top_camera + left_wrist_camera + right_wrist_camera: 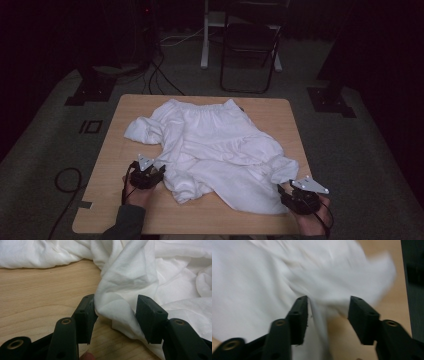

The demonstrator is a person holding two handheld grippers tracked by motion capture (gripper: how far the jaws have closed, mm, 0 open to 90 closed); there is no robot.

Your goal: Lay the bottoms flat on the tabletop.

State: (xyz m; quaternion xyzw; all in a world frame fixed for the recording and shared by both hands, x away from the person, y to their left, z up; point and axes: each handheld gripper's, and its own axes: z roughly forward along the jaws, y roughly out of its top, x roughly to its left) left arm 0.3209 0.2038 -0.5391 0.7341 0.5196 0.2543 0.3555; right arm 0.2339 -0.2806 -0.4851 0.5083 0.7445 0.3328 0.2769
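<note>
A crumpled white garment point(215, 145) lies spread over the wooden table point(125, 215). My left gripper point(156, 171) sits at the garment's near left edge. In the left gripper view its jaws stand apart around a raised fold of the white cloth point(117, 290), and my left gripper point(116, 312) is open. My right gripper point(284, 192) is at the garment's near right corner. The right gripper view is blurred. There my right gripper point(328, 312) is open, with a thin edge of cloth point(319, 312) hanging between the jaws beside the left pad.
The table's near edge is right under the person's hands. Beyond the table stand a dark folding chair point(248, 45) and a white post point(205, 35). Black stand bases point(90, 92) flank the table, and cables point(67, 180) lie on the grey carpet.
</note>
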